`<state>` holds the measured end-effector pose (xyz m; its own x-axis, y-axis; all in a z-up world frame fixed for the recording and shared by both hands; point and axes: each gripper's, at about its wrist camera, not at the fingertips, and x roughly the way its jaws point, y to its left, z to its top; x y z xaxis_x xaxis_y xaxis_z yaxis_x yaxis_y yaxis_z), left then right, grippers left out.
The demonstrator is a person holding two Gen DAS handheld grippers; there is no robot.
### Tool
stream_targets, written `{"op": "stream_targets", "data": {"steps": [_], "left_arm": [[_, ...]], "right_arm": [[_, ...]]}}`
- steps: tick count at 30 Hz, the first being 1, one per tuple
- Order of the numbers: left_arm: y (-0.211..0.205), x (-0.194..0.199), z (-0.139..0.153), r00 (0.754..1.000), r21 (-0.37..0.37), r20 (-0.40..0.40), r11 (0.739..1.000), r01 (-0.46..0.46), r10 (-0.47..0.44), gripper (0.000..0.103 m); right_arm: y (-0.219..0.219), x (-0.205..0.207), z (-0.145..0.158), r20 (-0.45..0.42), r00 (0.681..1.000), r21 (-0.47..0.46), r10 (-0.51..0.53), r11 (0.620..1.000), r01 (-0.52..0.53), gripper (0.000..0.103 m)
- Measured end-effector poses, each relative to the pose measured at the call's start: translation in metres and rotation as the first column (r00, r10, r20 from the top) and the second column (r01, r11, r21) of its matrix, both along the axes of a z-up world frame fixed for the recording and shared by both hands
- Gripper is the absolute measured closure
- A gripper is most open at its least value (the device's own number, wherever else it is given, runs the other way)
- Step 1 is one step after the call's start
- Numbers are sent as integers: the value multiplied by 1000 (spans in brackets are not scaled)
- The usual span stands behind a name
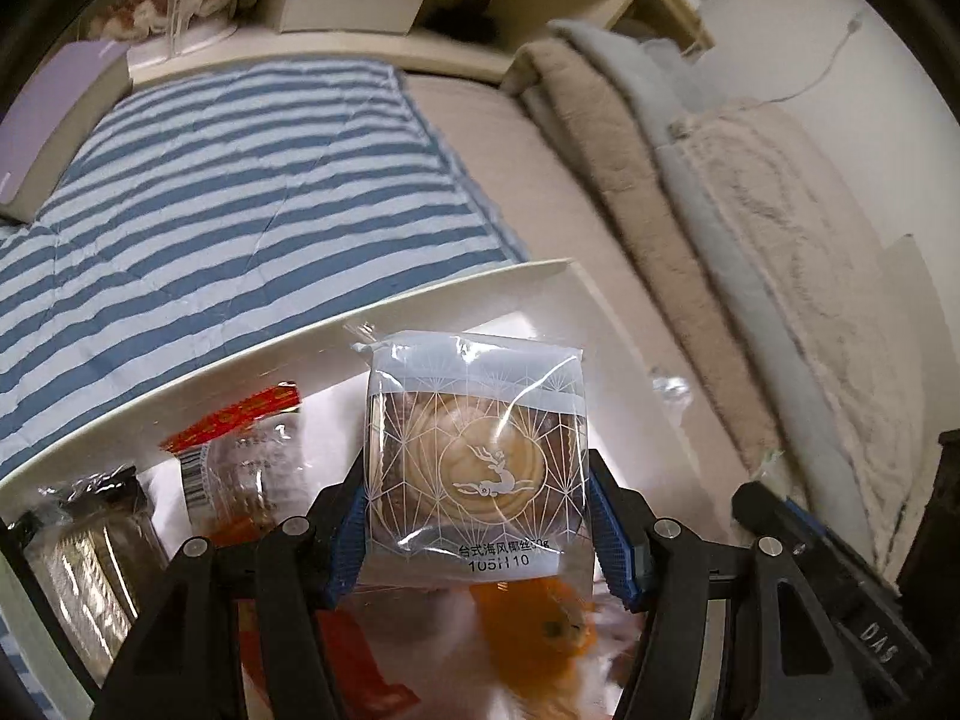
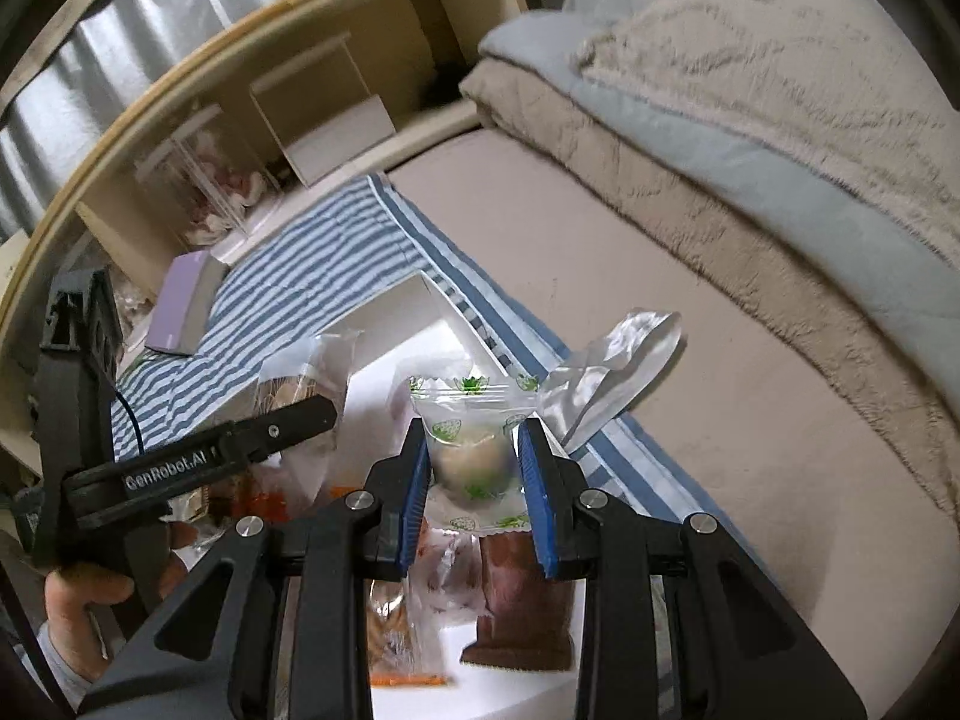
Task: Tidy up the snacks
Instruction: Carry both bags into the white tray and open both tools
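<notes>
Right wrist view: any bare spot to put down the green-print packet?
Free: the beige mattress between the striped blanket and the folded blankets. The white tray's far corner looks bare too. Crowded: under both tools, where packets overlap. The right tool grips the green-print packet; the left tool grips a pastry packet.

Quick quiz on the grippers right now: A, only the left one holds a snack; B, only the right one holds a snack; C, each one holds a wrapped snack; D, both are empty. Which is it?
C: the left gripper clamps a deer-print pastry packet, and the right gripper clamps a clear green-print packet.
</notes>
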<state>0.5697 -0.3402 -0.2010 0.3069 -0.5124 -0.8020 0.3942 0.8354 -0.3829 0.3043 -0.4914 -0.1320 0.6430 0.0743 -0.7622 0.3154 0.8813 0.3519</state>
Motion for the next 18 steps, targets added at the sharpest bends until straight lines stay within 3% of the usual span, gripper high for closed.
{"op": "stream_targets", "data": {"steps": [3, 9, 12, 18], "left_arm": [[-4, 17, -11, 1000, 5, -26, 1000, 10, -10, 41], [-16, 27, -16, 1000, 28, 9, 999, 25, -25, 40], [-12, 23, -13, 999, 39, 27, 999, 16, -17, 36], [5, 13, 0, 1000, 2, 29, 1000, 11, -11, 19]], "right_arm": [[0, 10, -11, -15, 1000, 43, 2, 999, -1, 73], [1, 19, -21, -34, 999, 58, 9, 998, -8, 70], [-2, 19, -23, -32, 999, 68, -8, 998, 10, 47], [-8, 15, -20, -23, 1000, 60, -15, 998, 17, 44]]}}
